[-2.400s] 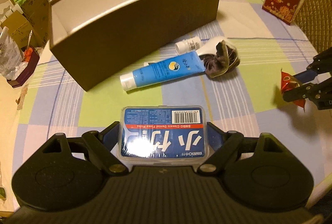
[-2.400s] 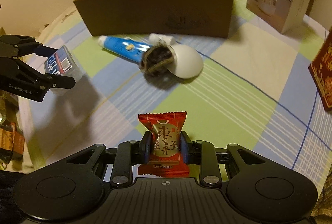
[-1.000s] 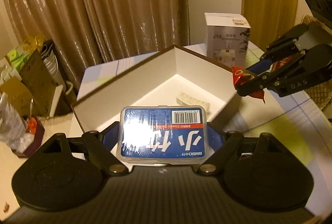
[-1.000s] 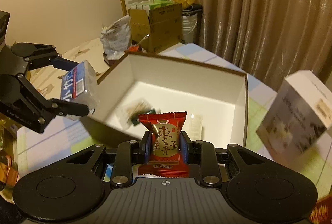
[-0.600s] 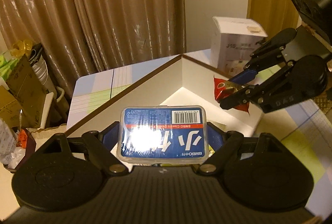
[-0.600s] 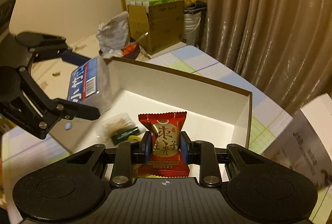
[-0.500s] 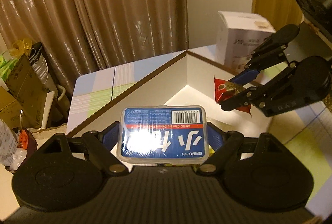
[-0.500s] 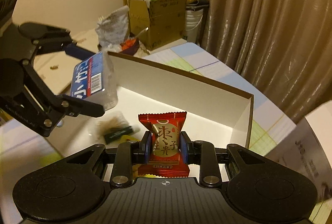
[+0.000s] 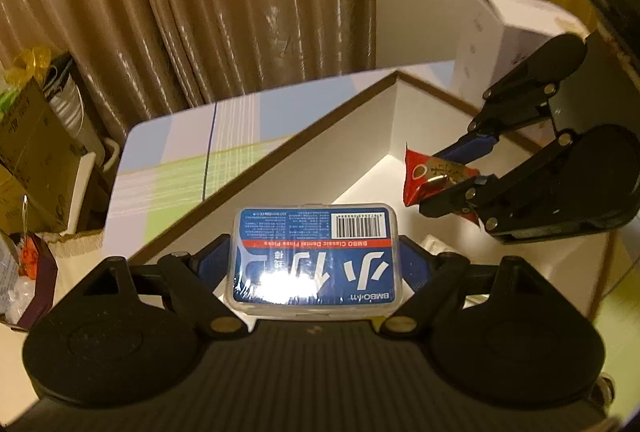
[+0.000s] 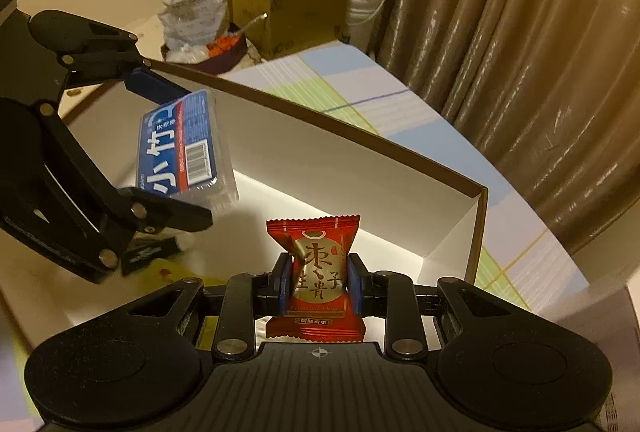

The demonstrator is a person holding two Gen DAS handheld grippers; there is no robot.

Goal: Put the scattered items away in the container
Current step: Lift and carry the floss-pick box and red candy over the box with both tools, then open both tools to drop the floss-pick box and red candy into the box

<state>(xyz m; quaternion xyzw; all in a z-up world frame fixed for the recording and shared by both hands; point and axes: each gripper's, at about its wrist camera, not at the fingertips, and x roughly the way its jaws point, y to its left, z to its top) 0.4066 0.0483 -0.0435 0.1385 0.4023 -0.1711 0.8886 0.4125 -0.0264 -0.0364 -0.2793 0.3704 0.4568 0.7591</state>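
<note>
The dental floss box (image 9: 313, 257) is sitting crosswise between the jaws of the left gripper (image 9: 314, 266), whose blue pads are pressing on its two short ends, and it is hanging above the open container (image 9: 288, 156), over the container's near left part. The red date candy (image 10: 316, 276) is standing upright in the right gripper (image 10: 316, 282), pinched at its waist by the narrowly set pads, also above the container's white inside. In the left wrist view the right gripper (image 9: 460, 176) is showing at two o'clock from the floss box, near it but apart; in the right wrist view the left gripper (image 10: 168, 148) is at ten o'clock from the candy.

The container's brown rim is running from nine o'clock up to a far corner at one o'clock, and the white floor beyond the candy is lying bare. Below the left gripper a small dark packet (image 10: 148, 254) is lying on the container floor.

A checked tablecloth (image 9: 168, 168) is covering the table around the container. A white carton (image 9: 504, 32) is standing at two o'clock beyond the rim, brown curtains (image 9: 200, 4) are hanging behind, and cardboard boxes (image 10: 292, 0) are piled by the wall.
</note>
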